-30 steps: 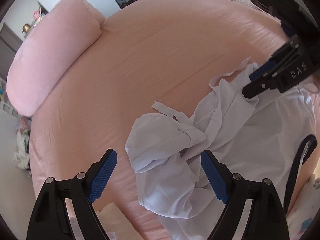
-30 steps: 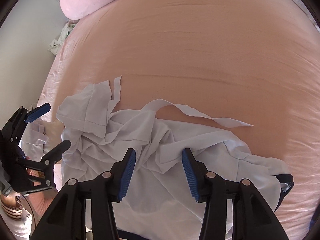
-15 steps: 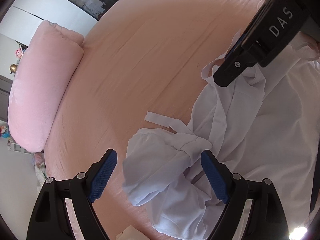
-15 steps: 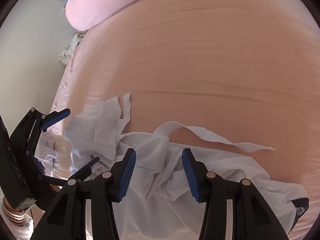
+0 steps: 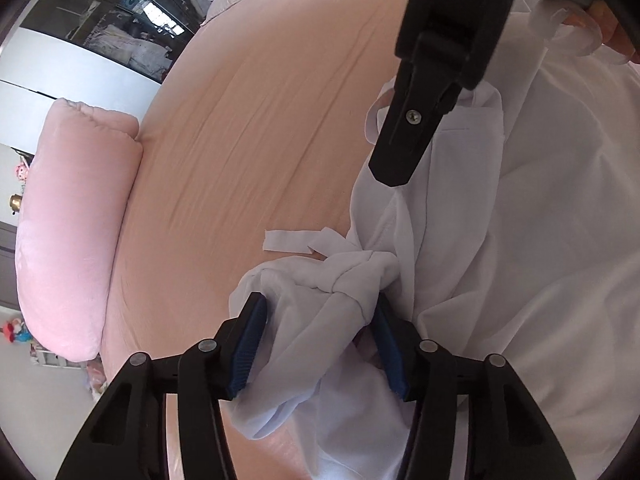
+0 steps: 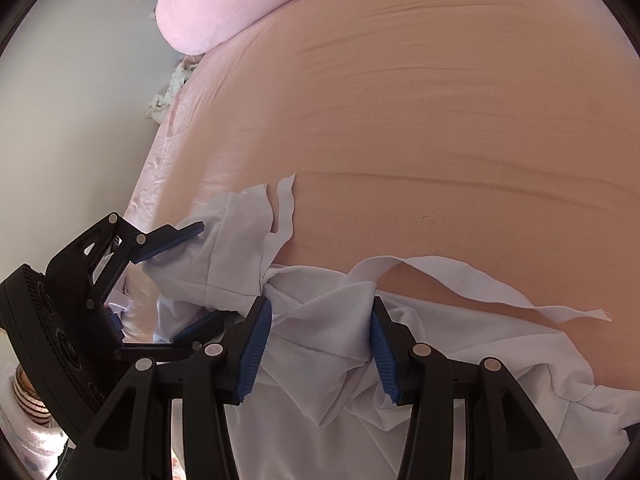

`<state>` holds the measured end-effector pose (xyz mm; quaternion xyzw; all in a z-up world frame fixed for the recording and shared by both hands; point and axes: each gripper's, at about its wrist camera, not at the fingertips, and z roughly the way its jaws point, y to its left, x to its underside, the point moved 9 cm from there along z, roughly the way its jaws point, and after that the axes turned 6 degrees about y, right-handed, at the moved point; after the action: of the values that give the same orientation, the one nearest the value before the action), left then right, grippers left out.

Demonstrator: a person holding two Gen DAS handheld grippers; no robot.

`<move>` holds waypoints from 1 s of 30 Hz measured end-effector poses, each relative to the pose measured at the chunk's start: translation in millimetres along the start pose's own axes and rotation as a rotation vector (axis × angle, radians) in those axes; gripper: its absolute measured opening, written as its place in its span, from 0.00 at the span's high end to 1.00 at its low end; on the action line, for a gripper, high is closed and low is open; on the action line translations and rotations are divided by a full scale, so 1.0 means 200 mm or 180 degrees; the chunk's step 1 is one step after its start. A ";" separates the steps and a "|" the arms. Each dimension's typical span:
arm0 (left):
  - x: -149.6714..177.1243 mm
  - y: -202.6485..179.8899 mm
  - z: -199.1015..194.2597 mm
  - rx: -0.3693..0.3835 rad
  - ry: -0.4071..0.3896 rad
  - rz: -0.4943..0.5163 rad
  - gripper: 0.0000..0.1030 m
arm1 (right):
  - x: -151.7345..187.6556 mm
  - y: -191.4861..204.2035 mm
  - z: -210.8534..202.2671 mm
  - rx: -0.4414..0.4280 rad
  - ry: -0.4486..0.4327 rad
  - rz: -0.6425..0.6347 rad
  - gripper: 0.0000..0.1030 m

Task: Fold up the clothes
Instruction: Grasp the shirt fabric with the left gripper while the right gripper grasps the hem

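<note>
The left gripper [image 5: 318, 344] has just been closing its fingers, and they now stand at a middling gap with a bunched sleeve of the white garment [image 5: 520, 240] between them; the blue pads [image 5: 250, 344] lie against the cloth on both sides, the fabric gathered and puckered where it passes through, so it reads as a grip on the sleeve. From the right wrist view the same gripper [image 6: 188, 280] shows at the left edge, one finger above the sleeve end and the other below it. The right gripper [image 6: 318, 348] holds its fingers at a similar middling gap over a crumpled ridge of the garment [image 6: 320, 360]; folds of cloth rise between the pads [image 6: 256, 352] and touch both, though whether they truly pinch it cannot be told for sure. The garment is thin, white and badly rumpled, lying on the near part of a bed covered in a peach-pink sheet [image 6: 440, 100]. A narrow tie strip [image 6: 480, 284] trails off it across the sheet, and another short strip [image 5: 288, 240] lies just beyond the gathered sleeve. A pink bolster pillow [image 5: 72, 240] sits along the far edge of the bed, well apart from the garment.
</note>
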<state>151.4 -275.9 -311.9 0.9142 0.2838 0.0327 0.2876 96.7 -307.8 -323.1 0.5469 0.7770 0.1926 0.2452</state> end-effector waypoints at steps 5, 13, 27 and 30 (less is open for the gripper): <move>-0.02 -0.03 0.03 0.0061 0.0006 -0.0034 0.70 | 0.02 -0.07 0.03 0.0057 -0.0010 0.0129 0.90; -0.01 0.06 0.02 0.0541 0.0044 -0.0845 0.81 | 0.02 -0.04 0.00 0.0123 0.0018 -0.0103 0.93; -0.04 0.38 -0.12 0.1192 -0.0284 -0.2166 0.86 | -0.03 0.02 -0.27 0.0763 -0.0047 -0.0472 0.93; -0.04 0.44 -0.15 0.1285 -0.0391 -0.2405 0.86 | -0.06 -0.02 -0.36 0.0888 -0.0148 -0.0435 0.93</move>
<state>182.6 -324.3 -237.3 0.7842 0.5815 -0.1855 0.1112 54.1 -323.0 -265.3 0.5258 0.8257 0.0528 0.1973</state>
